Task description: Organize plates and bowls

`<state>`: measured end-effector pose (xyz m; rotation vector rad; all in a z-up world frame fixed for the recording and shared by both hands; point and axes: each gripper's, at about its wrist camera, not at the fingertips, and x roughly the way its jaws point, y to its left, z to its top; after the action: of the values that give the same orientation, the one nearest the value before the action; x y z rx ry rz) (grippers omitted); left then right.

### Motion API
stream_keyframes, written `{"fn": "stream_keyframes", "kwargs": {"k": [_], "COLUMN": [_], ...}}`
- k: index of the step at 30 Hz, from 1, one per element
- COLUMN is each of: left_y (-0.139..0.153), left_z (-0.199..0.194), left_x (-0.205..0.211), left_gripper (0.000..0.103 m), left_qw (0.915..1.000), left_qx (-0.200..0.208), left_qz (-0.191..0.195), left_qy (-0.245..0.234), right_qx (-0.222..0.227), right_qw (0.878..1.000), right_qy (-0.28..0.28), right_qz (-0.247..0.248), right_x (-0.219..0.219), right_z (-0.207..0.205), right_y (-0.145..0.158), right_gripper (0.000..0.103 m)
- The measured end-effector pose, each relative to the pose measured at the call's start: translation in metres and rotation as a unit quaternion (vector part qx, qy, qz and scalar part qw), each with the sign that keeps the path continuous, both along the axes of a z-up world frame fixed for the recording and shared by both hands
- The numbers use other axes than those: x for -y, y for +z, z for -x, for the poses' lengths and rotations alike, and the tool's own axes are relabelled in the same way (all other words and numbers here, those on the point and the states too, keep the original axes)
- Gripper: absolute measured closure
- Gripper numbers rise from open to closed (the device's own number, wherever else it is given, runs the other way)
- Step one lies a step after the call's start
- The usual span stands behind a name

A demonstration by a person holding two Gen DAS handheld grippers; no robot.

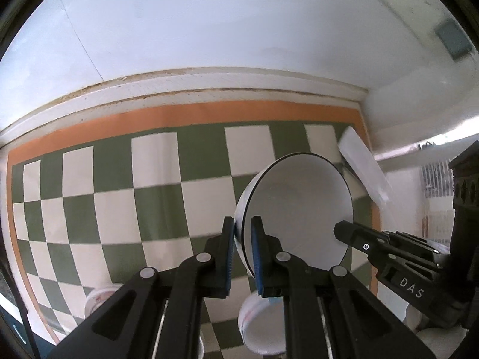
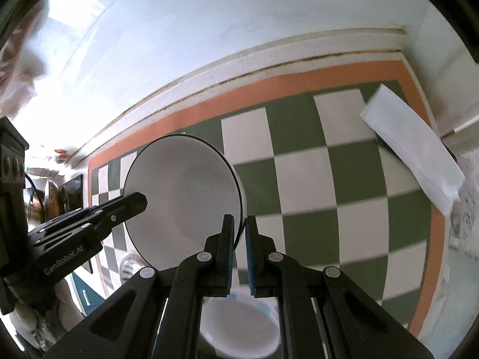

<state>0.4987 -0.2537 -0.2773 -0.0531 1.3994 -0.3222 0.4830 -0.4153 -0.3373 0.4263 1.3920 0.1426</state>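
A white bowl with a thin dark rim (image 1: 299, 209) is held tilted on edge above the green-and-white checkered cloth (image 1: 119, 203). My left gripper (image 1: 243, 233) is shut on its left rim. My right gripper (image 2: 239, 230) is shut on the opposite rim of the same bowl (image 2: 185, 197). Each gripper shows in the other's view: the right gripper (image 1: 344, 233) at the bowl's right edge, the left gripper (image 2: 137, 203) at its left edge. Below lie more white bowls (image 1: 263, 326) (image 2: 239, 329).
Another white bowl (image 1: 98, 299) sits low left on the cloth. A white rectangular dish (image 2: 413, 149) lies at the cloth's far right corner, seen also in the left wrist view (image 1: 362, 164). A white wall (image 1: 209, 30) backs the table. Dark furniture (image 1: 467, 185) stands right.
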Motion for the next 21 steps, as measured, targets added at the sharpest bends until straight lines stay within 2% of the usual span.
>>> {"fn": "stream_keyframes", "kwargs": {"k": [6,11,21], "left_y": [0.014,0.018,-0.005], "left_z": [0.043,0.072,0.114], "left_x": [-0.001,-0.003,-0.002], "left_gripper": [0.094,0.094,0.094], "left_qw": [0.9997,0.9993,0.9981], "left_qx": [0.007,0.006,-0.013], "left_qz": [0.009,0.012,0.001], "left_qy": [-0.022,-0.036,-0.06], "right_qx": [0.011,0.01,-0.01], "right_qw": [1.0,1.0,1.0], "right_qy": [-0.011,-0.015,-0.021], "right_qz": [0.0,0.004,0.003], "right_x": [0.001,-0.001,-0.005], "right_z": [0.053,0.091,0.145], "right_y": [0.023,0.03,0.011], "right_gripper": [0.094,0.094,0.094]}}
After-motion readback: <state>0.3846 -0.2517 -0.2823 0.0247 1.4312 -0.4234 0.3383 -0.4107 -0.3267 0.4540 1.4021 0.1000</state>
